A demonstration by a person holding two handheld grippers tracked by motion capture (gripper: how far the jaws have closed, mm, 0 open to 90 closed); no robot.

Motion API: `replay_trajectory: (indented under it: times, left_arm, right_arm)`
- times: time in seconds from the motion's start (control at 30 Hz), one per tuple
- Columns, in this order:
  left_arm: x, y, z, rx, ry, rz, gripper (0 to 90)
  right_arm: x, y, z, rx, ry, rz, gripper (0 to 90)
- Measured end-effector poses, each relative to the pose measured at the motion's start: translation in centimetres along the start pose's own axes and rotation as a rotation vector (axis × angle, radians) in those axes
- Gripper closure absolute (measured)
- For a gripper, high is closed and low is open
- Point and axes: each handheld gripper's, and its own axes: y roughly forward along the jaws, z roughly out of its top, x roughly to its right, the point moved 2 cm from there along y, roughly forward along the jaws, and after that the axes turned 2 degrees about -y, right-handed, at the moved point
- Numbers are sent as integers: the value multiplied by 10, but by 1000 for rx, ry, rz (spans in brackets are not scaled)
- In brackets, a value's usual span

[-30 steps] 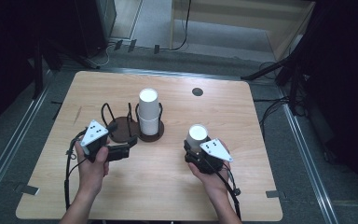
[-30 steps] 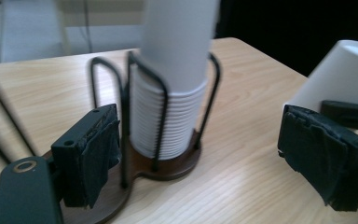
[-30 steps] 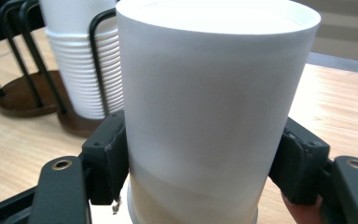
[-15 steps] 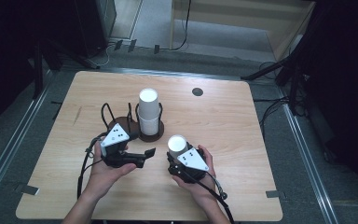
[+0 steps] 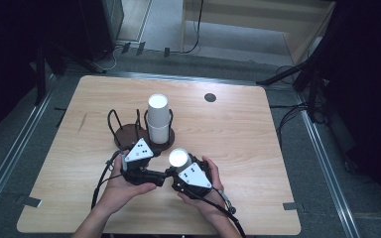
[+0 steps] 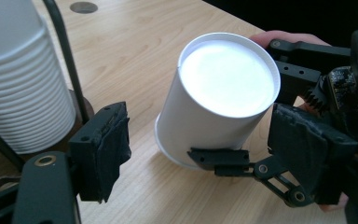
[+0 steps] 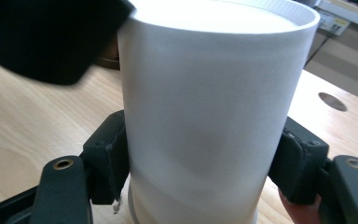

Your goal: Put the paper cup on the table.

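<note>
Right gripper view | white paper cup (image 7: pixel 209 116) upside-down | right gripper (image 7: pixel 205 172) clamps it | left gripper (image 6: pixel 205 154) released

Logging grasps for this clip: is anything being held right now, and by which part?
The right gripper holds an upside-down white paper cup by its side wall, one jaw on each side.

In the right gripper view, the white cup (image 7: pixel 205 116) runs off at six o'clock; a blurred dark shape (image 7: pixel 51 37) sits at ten o'clock.

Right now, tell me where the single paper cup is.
In the high view the cup sits upside down near the table's front edge, clamped in the right gripper, just in front of the cup stack.
</note>
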Motion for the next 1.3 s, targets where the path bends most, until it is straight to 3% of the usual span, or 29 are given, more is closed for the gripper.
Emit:
replay_trajectory:
  times: [0.13, 0.3, 0.43, 0.53, 0.83, 0.9, 1.13, 1.3]
  left_arm:
    - [5, 1, 0, -5, 28, -13, 246]
    - [6, 2, -1, -1, 27, -2, 259]
    - [8, 1, -1, 3, 41, -9, 336]
    - [10, 2, -1, -4, 65, 17, 343]
    - [13, 0, -1, 3, 96, 35, 360]
    - [13, 0, -1, 2, 101, 33, 363]
    - [8, -4, 0, 28, 62, 18, 367]
    - [5, -8, 1, 29, 46, 15, 367]
  right_arm:
    - [-5, 0, 1, 6, -15, 33, 296]
    - [-9, 1, 1, 16, -19, 58, 294]
    - [-12, 1, 1, 24, -32, 75, 294]
    - [-11, 3, 1, 24, -32, 89, 292]
    - [-11, 2, 0, 33, -49, 83, 273]
    - [-11, 2, 0, 24, -20, 93, 247]
    - [-10, 4, -3, 5, 8, 89, 170]
    - [-10, 6, -7, -3, 3, 96, 180]
